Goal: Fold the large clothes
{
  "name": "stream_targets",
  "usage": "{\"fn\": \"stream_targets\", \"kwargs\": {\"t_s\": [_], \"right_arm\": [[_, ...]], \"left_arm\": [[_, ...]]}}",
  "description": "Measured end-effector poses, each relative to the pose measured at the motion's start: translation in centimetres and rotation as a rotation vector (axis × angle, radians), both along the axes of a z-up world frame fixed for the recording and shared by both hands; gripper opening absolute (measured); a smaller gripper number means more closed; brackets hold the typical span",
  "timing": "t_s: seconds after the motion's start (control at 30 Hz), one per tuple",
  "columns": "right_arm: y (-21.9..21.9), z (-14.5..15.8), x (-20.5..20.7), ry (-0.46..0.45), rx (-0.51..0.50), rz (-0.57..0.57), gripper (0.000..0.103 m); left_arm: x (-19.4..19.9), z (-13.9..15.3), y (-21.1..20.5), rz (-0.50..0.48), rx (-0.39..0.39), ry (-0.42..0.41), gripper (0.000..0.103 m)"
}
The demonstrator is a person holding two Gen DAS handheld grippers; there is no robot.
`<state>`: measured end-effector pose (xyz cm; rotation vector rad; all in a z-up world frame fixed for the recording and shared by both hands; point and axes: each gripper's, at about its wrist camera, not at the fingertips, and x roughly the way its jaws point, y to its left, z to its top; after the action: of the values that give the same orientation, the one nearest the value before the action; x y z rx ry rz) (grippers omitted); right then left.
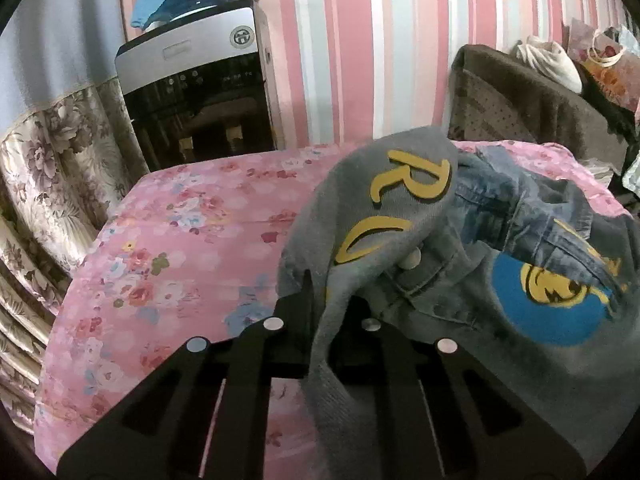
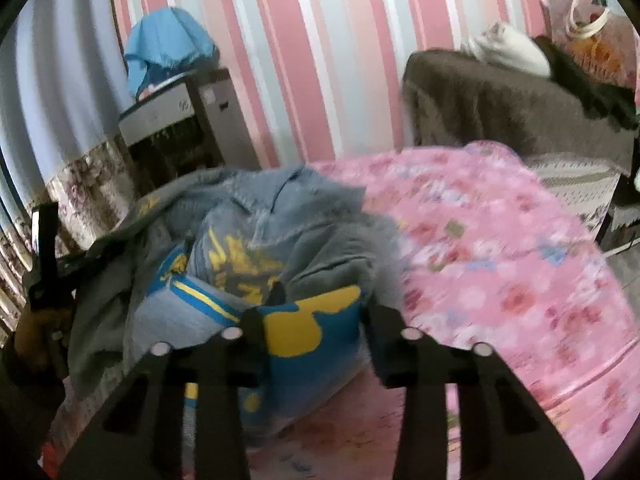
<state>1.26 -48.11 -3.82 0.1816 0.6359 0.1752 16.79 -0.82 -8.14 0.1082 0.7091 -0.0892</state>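
A grey sweatshirt (image 1: 360,216) with yellow letters and a blue and yellow print lies bunched on the pink floral bed (image 1: 180,240), tangled with a denim garment (image 1: 512,208). My left gripper (image 1: 328,300) is shut on a fold of the grey sweatshirt, which hangs between its fingers. In the right wrist view the same sweatshirt (image 2: 312,324) fills the space between the fingers of my right gripper (image 2: 320,312), with the jaws apart around the blue and yellow print. The denim garment (image 2: 280,200) lies on top of the pile. The left gripper (image 2: 48,264) shows at the far left.
A water dispenser (image 1: 200,92) with a blue cloth on top stands against the striped wall behind the bed. A brown covered chair (image 1: 532,108) with bags stands at the back right. A floral curtain (image 1: 48,168) hangs at the left.
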Motion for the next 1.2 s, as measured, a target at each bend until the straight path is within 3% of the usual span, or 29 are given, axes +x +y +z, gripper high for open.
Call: {"fn": "stream_targets", "kwargs": {"t_s": [0.13,0.17,0.2,0.37,0.6,1.2], "right_arm": [[-2.3,1.9,-0.8,-0.045,-0.006,-0.065,0.02],[-2.7,2.1,-0.9,-0.05,-0.006,-0.074,0.01],[-3.2,2.5,-1.2,-0.059,-0.014,-0.089,0.008],[-4.3,2.9,-1.9,-0.072,-0.008,-0.084,0.007],[-4.4,4.8,-5.0,-0.161,-0.023,-0.052,0.007],[-10.2,11.5,-13.7,-0.336,-0.036,-0.132,0.007]], "left_arm": [[-1.2,1.4,1.0,0.011,0.003,-0.018,0.005],[-1.5,1.8,1.3,0.012,-0.004,-0.018,0.005],[-2.0,2.5,1.7,0.015,-0.019,-0.017,0.005],[-5.2,4.9,2.3,0.006,-0.011,-0.042,0.005],[-10.4,8.2,3.8,0.047,-0.051,-0.098,0.005],[-21.1,14.8,7.3,0.1,-0.117,-0.214,0.005]]}}
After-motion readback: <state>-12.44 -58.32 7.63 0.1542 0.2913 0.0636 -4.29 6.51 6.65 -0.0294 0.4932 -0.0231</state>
